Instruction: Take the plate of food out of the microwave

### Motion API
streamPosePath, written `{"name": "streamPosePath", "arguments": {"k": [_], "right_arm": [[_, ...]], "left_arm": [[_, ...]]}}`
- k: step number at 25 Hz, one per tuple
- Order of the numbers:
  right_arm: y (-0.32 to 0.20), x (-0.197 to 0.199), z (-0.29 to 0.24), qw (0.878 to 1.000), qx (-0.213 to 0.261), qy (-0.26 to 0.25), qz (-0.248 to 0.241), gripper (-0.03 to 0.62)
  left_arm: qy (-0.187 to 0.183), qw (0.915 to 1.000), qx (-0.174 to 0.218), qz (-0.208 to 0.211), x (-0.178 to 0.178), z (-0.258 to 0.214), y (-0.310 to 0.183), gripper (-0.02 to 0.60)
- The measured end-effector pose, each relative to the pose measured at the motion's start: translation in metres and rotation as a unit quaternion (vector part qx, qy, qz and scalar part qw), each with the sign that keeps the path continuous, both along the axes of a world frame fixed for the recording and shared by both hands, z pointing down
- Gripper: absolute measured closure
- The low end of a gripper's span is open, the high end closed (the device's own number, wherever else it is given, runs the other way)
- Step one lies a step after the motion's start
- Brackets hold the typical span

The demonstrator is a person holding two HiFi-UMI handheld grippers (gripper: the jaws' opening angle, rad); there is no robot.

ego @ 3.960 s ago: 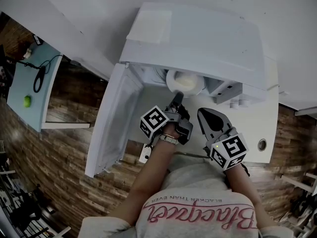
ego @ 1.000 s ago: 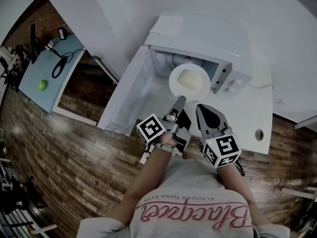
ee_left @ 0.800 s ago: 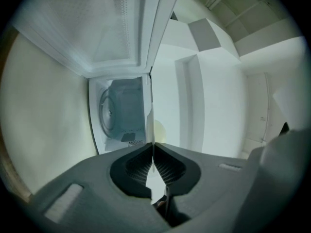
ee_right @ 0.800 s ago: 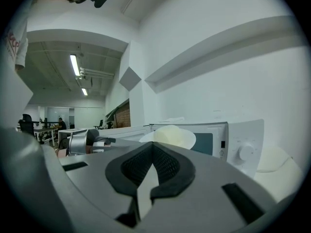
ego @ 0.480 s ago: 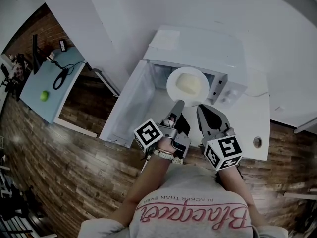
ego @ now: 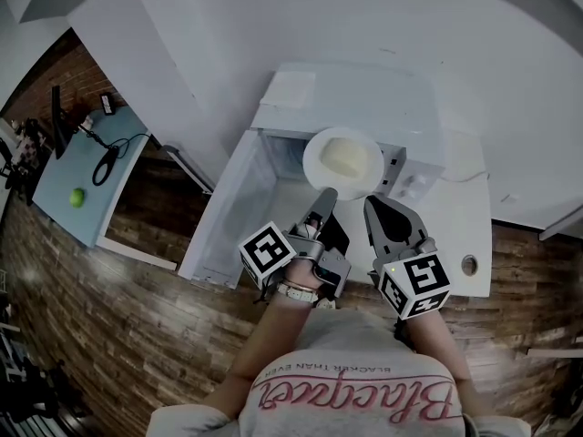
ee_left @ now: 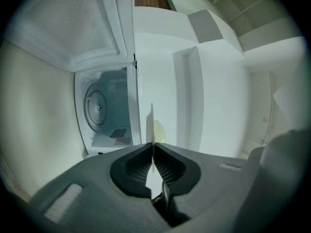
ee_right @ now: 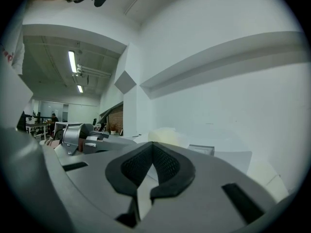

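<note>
A round, smooth white plate carrying a pale, soft-looking mound of food sits just above the centre of the head view, at the mouth of the boxy white microwave. The microwave's flat door is swung wide toward the lower left. The left tool pinches the plate's near rim. In the left gripper view the plate shows edge-on as a thin white blade between ribbed dark pads, with a round disc in the cavity behind. The right tool is just beside the rim, its pads pressed together on nothing. The microwave stands on a matte white surface above a wood-plank floor.
</note>
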State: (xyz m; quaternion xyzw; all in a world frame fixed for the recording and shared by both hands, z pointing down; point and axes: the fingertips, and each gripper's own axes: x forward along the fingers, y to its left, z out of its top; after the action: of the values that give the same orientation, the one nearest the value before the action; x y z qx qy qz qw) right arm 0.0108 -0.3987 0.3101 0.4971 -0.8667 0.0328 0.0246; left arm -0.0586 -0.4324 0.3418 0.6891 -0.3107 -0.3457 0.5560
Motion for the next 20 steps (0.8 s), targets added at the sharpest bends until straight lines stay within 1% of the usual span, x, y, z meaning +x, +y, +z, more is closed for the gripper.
{"name": "streamPosePath", "arguments": {"k": [2,6,16,20], "right_arm": [[-0.001,0.003,0.003,1.000,-0.007,0.008,0.008,0.583],[0.000,0.004,0.005,1.000,-0.010,0.008,0.005,0.583],[0.002,0.012,0.005,1.000,-0.014,0.009,0.015,0.583],[0.003,0.010,0.002,1.000,-0.008,0.006,0.014,0.583]], "left_arm": [[-0.001,1.0000,0.000,0.002,0.002,0.000,-0.002,0.566],[0.008,0.9999,0.001,0.007,0.008,-0.004,-0.002,0.566],[-0.005,0.9999,0.012,-0.001,0.010,-0.005,-0.001,0.566],[0.010,0.9999,0.009,-0.006,0.014,-0.009,0.002,0.566]]}}
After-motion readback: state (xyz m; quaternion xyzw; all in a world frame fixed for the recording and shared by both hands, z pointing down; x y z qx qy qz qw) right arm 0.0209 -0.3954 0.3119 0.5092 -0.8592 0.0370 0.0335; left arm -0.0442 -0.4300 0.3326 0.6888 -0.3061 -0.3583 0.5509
